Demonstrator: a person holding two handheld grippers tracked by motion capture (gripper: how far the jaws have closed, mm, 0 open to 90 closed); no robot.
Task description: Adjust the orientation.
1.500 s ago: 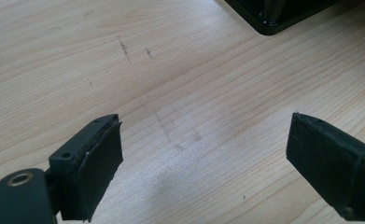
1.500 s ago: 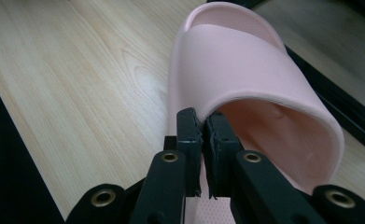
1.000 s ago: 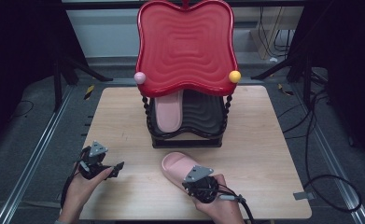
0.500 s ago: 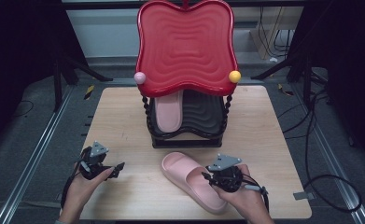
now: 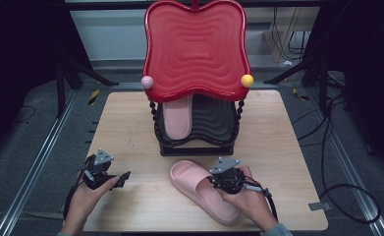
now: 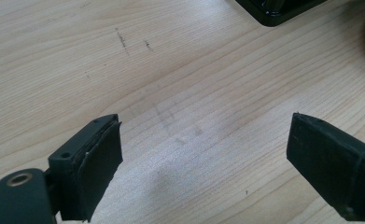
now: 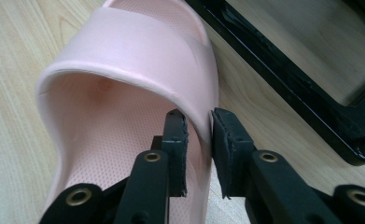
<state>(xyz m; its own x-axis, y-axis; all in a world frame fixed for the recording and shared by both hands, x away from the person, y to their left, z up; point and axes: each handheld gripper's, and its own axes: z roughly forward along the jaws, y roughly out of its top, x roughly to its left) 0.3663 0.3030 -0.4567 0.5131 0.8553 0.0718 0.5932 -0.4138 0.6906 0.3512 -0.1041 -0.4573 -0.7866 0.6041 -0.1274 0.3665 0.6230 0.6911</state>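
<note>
Landmark: the black rack (image 5: 197, 142) stands at the middle of the counter (image 5: 288, 147), under a red wavy tray (image 5: 195, 49) that carries a pink ball (image 5: 147, 82) and a yellow ball (image 5: 247, 80) at its lower corners.

Slipper on the counter: a pink slipper (image 5: 202, 189) lies flat just in front of the rack, toe end toward the rack, heel end toward the person. In the right gripper view its strap arches up and the rack's black base (image 7: 287, 88) runs just beside it.

Slipper in the rack: a second pink slipper (image 5: 176, 117) rests in the left half of the rack, beside a dark ridged mat (image 5: 214, 118).

Right tool: the right tool (image 7: 200, 140) sits at the slipper's side nearest the rack's right half. Its jaws have just been closing and now clamp the side wall of the slipper where the strap meets the sole, one pad inside, one outside. In the high view the right tool (image 5: 214, 181) is over the slipper's middle.

Left tool: the left tool (image 6: 203, 163) is well to the left of the rack's front, apart from both slippers. Its jaws stand wide apart with only bare wood between them. In the high view the left tool (image 5: 123, 178) points toward the slipper on the counter.
</note>
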